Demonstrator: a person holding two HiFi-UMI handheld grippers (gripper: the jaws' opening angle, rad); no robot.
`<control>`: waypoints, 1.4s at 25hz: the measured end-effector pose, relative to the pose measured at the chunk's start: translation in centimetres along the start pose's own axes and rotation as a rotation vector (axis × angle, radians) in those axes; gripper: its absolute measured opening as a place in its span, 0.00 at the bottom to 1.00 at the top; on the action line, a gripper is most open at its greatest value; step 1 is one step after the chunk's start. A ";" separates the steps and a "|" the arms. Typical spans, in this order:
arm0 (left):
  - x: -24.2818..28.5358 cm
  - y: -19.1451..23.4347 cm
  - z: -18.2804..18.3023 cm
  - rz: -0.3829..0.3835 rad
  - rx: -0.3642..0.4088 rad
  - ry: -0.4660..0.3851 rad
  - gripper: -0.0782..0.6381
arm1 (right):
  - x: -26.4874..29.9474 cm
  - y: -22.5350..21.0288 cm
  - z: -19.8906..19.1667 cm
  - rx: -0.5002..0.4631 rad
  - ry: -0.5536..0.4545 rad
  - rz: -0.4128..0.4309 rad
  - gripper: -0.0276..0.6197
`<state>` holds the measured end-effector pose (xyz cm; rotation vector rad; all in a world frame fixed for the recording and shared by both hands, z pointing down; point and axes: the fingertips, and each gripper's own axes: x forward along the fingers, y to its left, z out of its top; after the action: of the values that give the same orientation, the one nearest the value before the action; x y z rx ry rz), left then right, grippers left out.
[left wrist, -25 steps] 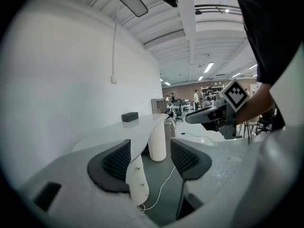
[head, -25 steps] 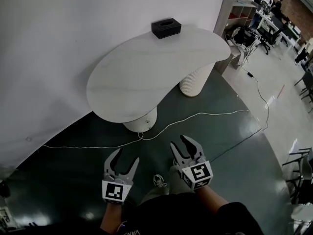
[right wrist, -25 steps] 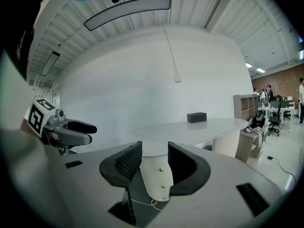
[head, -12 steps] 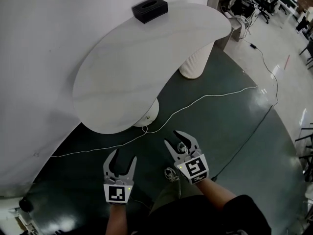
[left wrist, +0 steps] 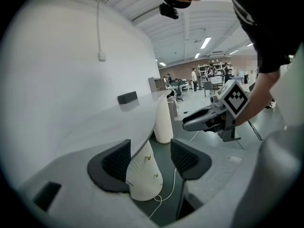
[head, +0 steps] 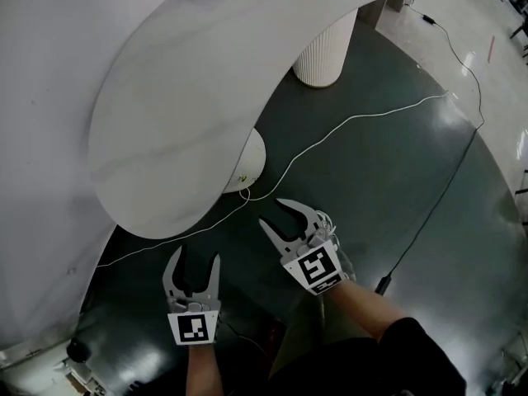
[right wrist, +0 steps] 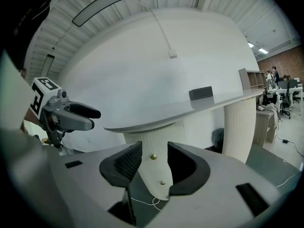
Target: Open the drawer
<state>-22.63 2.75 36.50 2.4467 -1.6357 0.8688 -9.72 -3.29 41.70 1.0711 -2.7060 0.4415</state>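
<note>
A white ribbed pedestal [head: 247,168] under the near end of the white table [head: 190,97] carries drawers with small brass knobs [left wrist: 148,157], [right wrist: 153,156]. Both grippers hang in the air above the dark floor, short of the pedestal and touching nothing. My left gripper [head: 195,259] is open and empty, and its own view frames the pedestal [left wrist: 142,175] between its jaws. To its right and a little further forward, my right gripper [head: 273,212] is open and empty too. It points at the knobbed face of the pedestal [right wrist: 154,175], with a second knob [right wrist: 162,182] lower down.
A second ribbed pedestal [head: 326,48] holds up the table's far end. A black box [right wrist: 201,93] lies on the tabletop near the white curved wall [head: 41,97]. A white cable [head: 346,122] and a black cable [head: 437,196] run across the floor. Desks and people are far off.
Both grippers have sunk and moved closer to the near pedestal, jaws unchanged. The head view has tipped down, so the table sits higher and larger in it.
</note>
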 end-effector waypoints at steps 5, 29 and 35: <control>1.7 1.0 -1.0 0.022 0.017 0.001 0.47 | 2.6 0.0 -2.2 0.007 -0.013 0.026 0.28; 5.2 3.0 -5.1 -0.007 0.223 0.143 0.51 | 14.4 0.1 -8.6 0.026 -0.060 0.109 0.29; 5.3 3.1 -5.3 -0.013 0.276 0.157 0.51 | 16.9 0.4 -9.8 0.047 -0.058 0.130 0.30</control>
<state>-26.04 -1.11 42.79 2.4766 -1.5339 1.3281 -21.45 -10.31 55.69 0.9365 -2.8416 0.5045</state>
